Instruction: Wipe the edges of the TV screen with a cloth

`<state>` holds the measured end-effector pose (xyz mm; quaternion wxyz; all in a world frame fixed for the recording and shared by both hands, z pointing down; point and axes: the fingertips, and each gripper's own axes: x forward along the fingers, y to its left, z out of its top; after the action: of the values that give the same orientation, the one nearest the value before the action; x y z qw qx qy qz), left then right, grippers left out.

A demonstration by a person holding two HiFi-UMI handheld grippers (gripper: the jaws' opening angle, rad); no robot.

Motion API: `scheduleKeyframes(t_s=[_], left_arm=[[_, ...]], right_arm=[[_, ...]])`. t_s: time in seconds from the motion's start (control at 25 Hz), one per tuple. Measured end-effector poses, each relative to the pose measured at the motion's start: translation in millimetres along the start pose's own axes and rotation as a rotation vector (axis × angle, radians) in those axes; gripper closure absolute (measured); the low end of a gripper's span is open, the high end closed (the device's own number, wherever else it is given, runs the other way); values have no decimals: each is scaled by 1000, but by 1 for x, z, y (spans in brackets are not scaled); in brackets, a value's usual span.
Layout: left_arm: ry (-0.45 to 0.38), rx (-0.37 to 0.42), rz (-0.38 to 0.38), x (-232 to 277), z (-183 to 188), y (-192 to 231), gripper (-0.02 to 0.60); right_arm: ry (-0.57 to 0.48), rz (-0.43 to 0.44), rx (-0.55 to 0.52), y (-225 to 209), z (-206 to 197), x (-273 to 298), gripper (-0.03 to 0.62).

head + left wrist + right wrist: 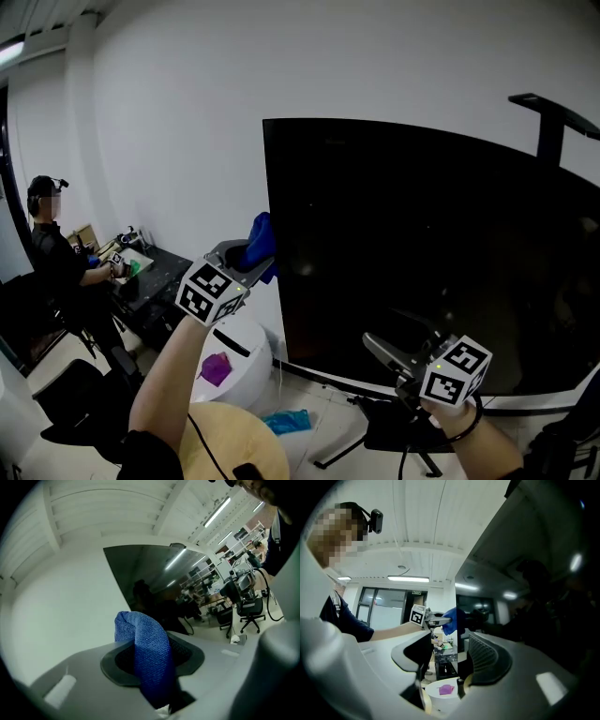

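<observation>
Now: my left gripper (pixel 246 261) is clamped on the blue cloth (pixel 262 240), which is at the TV screen's (pixel 422 244) left edge, about midway up. My right gripper (pixel 375 345), jaws apart and empty, is in front of the screen's lower part.

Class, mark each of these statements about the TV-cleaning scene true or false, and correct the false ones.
1. The left gripper is shut on a blue woven cloth. True.
2. The cloth is up against the right edge of the large black TV screen. False: it is at the left edge.
3. The right gripper holds a second cloth. False: its jaws stand apart with nothing gripped.
4. A small purple item rests at the white round container below the left gripper. True.
5. The TV screen shows a bright picture. False: it is dark, with only faint reflections.
</observation>
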<state>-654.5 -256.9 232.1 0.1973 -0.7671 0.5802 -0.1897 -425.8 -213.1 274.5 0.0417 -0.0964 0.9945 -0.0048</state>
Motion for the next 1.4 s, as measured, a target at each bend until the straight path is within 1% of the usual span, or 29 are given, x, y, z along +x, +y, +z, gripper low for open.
scheduleKeyframes(t_s=[0.2, 0.32, 0.56, 0.68, 0.8, 1.08, 1.28, 1.4], left_arm=[[-11, 78, 5, -5, 48, 21, 459], [-17, 101, 6, -8, 72, 30, 459], [-72, 73, 24, -11, 119, 59, 459], [-94, 50, 37, -12, 137, 74, 460], [-103, 44, 55, -14, 152, 89, 460], [-97, 64, 93, -16, 179, 113, 460], [-94, 89, 106, -25, 207, 130, 460], [-76, 124, 106, -29, 221, 136, 460]], right_arm=[[-54, 10, -28, 0, 34, -2, 336], [-76, 18, -43, 5, 50, -6, 336], [-110, 33, -79, 16, 75, -15, 339], [-127, 36, -94, 19, 85, -20, 341], [-144, 36, -107, 22, 96, -25, 342], [-174, 34, -133, 28, 114, -39, 345], [-191, 30, -144, 28, 124, -49, 345], [-201, 27, -138, 25, 125, -56, 347]])
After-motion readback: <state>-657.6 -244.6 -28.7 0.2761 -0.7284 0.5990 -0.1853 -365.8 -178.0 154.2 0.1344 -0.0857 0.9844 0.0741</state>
